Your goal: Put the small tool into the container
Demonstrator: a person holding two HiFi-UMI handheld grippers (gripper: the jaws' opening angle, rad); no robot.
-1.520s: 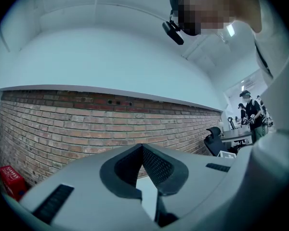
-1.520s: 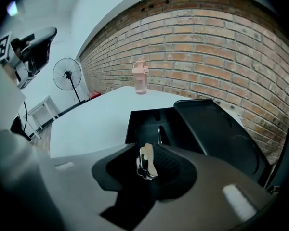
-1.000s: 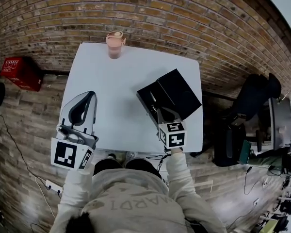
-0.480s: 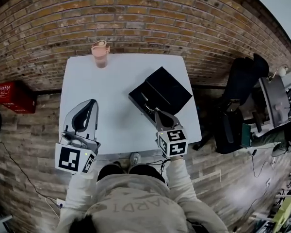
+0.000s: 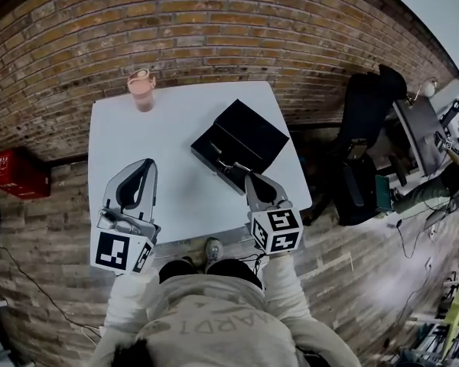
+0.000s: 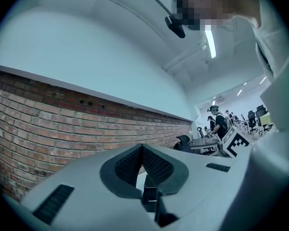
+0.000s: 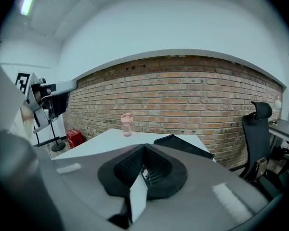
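Tool: the small slender metal tool [image 5: 231,164] sits at the tip of the right gripper [image 5: 247,177], above the near edge of the container; in the right gripper view only a pale speck of it [image 7: 145,174] shows deep between the jaws.
Tool axis: it appears to stick out from the tip toward the far left, roughly in line with the jaws; it is too thin to say more.
Right gripper: jaws fully together, apparently pinching the tool.
Container: the black rectangular container [image 5: 241,134] lies open on the right half of the white counter [image 5: 168,128], with its tray toward the near left and its lid toward the far right.
Key relation: the open tray lies directly beyond and slightly left of the tool tip, so the coming move is judged to be a short push forward and down, then a release.
Nearer arm: the right one, touching distance from the container; the left gripper [image 5: 147,163] rests well apart at the counter's near left, jaws closed on nothing.
Other object: a pink lidded cup [image 5: 141,90] stands at the far left, clear of the path.
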